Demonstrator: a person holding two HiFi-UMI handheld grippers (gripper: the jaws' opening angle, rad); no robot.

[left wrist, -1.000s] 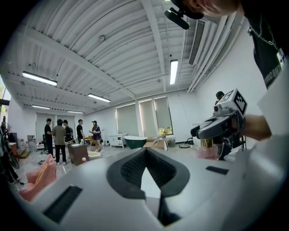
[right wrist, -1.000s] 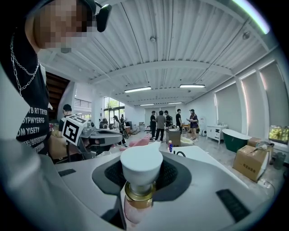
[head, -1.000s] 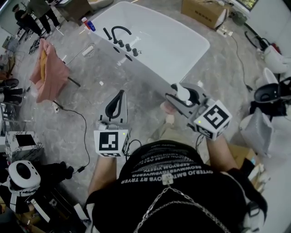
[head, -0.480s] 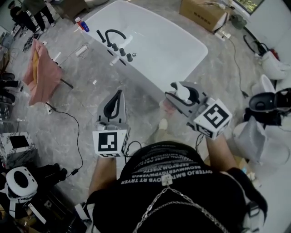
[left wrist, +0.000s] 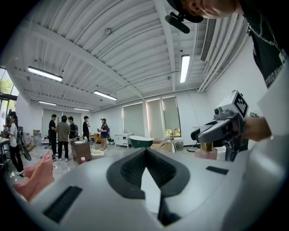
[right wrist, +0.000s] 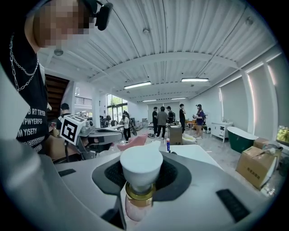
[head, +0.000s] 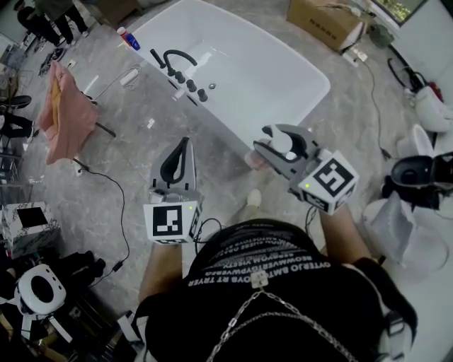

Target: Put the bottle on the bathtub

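The white bathtub [head: 248, 67] lies ahead on the grey floor, with a black faucet [head: 178, 58] on its left rim. My right gripper [head: 272, 145] is shut on a pink bottle [right wrist: 141, 169] that has a white cap and a gold collar. It holds the bottle upright by the neck, just short of the tub's near end. The pink body [head: 256, 161] hangs below the jaws. My left gripper [head: 184, 143] is shut and empty, to the left of the right one, over the floor. The left gripper view shows the bottle [left wrist: 207, 152] in the right gripper [left wrist: 223, 128].
A pink towel [head: 67, 106] hangs on a rack at the left. A small red-capped bottle [head: 127, 37] stands by the tub's far corner. A cardboard box [head: 325, 18] sits beyond the tub, white toilets [head: 428, 102] at the right. People [head: 49, 18] stand far left; cables cross the floor.
Both grippers have moved forward towards the bathtub, which now lies nearer to them. The right gripper's hold on the bottle is the same, and the left one stays shut.
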